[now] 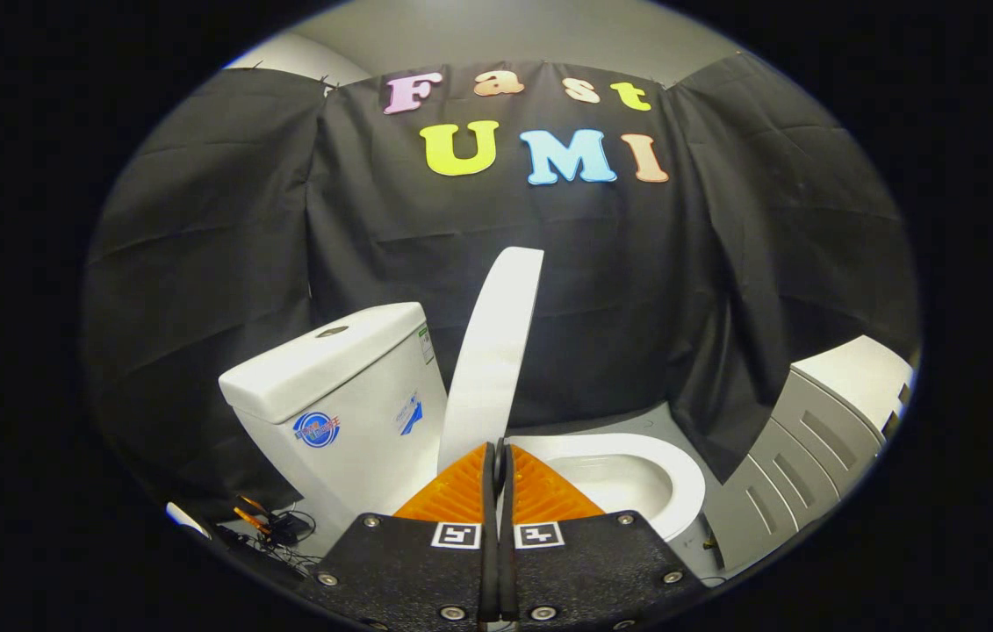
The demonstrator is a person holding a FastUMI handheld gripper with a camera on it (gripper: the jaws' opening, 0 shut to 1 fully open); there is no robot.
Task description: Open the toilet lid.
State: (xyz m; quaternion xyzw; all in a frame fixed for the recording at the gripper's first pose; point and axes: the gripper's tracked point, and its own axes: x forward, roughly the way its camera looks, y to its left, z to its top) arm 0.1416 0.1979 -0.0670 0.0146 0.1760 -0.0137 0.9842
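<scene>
A white toilet stands ahead of me, its cistern to the left of the fingers. The white lid is raised, standing nearly upright and leaning toward the cistern, rising just beyond the fingertips. The white seat ring and open bowl lie to the right of the fingers. My gripper is shut, its two fingers pressed together with nothing between them; the tips sit at the base of the lid, and I cannot tell whether they touch it.
Black cloth forms the booth wall behind the toilet. A grey and white ribbed unit stands to the right of the bowl. Cables and a small device lie on the floor left of the cistern.
</scene>
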